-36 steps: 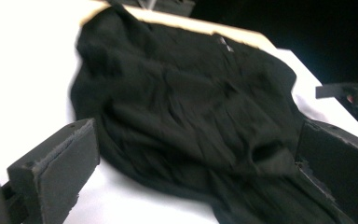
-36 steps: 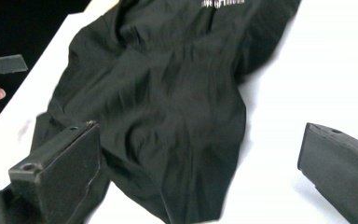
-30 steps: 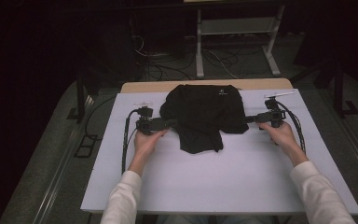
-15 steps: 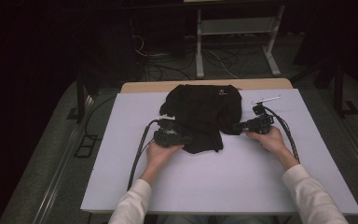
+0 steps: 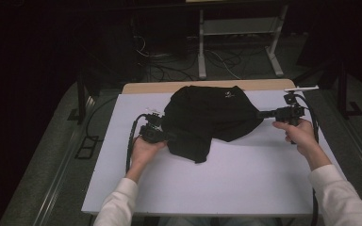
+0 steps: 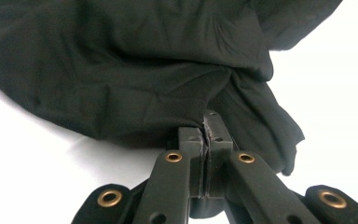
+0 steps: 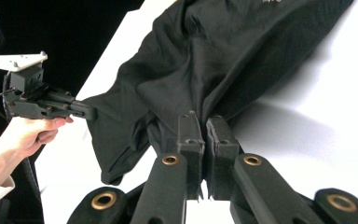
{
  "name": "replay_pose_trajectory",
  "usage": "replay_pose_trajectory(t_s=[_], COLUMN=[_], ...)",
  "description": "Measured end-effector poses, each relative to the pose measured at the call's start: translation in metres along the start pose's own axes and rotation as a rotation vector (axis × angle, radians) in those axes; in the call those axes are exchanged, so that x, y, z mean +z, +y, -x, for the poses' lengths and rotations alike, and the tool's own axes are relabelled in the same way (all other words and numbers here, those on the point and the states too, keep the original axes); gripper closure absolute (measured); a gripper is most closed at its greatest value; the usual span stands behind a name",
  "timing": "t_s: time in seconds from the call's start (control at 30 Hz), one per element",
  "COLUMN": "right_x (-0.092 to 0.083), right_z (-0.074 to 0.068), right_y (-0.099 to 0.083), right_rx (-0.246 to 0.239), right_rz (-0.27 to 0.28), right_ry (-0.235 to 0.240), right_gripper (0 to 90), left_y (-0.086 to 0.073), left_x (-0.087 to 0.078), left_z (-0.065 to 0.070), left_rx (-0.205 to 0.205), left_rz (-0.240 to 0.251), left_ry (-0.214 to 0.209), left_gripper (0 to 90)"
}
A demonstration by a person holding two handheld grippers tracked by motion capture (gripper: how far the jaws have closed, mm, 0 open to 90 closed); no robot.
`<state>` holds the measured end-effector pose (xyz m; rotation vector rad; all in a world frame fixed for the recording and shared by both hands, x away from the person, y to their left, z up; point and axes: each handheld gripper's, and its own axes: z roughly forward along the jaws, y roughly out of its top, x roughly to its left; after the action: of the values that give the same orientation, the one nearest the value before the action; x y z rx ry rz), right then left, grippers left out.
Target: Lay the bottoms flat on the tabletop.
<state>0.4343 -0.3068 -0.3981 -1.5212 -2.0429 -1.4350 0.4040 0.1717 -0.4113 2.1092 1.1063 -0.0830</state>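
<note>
Both my tongs have just closed on the black garment (image 5: 207,117), which lies mid-frame on the white table (image 5: 245,188). My left gripper (image 5: 169,137) pinches its left edge. My right gripper (image 5: 260,114) pinches its right edge.

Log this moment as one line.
left tool: shut on black garment | right tool: shut on black garment | garment: stretched between both over white table
</note>
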Motion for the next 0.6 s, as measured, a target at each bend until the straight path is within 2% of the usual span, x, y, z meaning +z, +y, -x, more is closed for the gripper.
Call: replay_pose_trajectory(t_s=[0.13, 0.2, 0.27, 0.37, 0.43, 0.53, 0.6], right_x=[-0.011, -0.013, -0.011, 0.000, 0.012, 0.026, 0.034], right_z=[-0.006, -0.006, -0.004, 0.001, 0.007, 0.012, 0.016], right_y=[0.008, 0.013, 0.019, 0.026, 0.030, 0.036, 0.039], right_rx=[0.000, -0.001, 0.001, 0.011, 0.021, 0.036, 0.049], right_rz=[0.013, 0.028, 0.042, 0.070, 0.094, 0.117, 0.148], right_ry=[0.000, -0.005, -0.006, -0.009, -0.012, -0.035, -0.056], right_gripper=[84.7, 84.7, 84.7, 84.7, 84.7, 84.7, 84.7], left_y=[-0.001, 0.000, 0.000, 0.001, -0.001, -0.004, -0.005], left_x=[-0.018, -0.023, -0.026, -0.025, -0.019, -0.009, -0.007], left_z=[-0.005, -0.011, -0.019, -0.031, -0.039, -0.045, -0.045], left_rx=[0.008, 0.006, -0.013, -0.039, -0.060, -0.051, -0.054], left_rz=[-0.011, -0.009, 0.012, 0.056, 0.044, -0.002, -0.003], left_ry=[0.042, 0.093, 0.137, 0.218, 0.260, 0.318, 0.313], left_gripper=[88.7, 88.7, 88.6, 88.6, 88.7, 88.6, 88.6])
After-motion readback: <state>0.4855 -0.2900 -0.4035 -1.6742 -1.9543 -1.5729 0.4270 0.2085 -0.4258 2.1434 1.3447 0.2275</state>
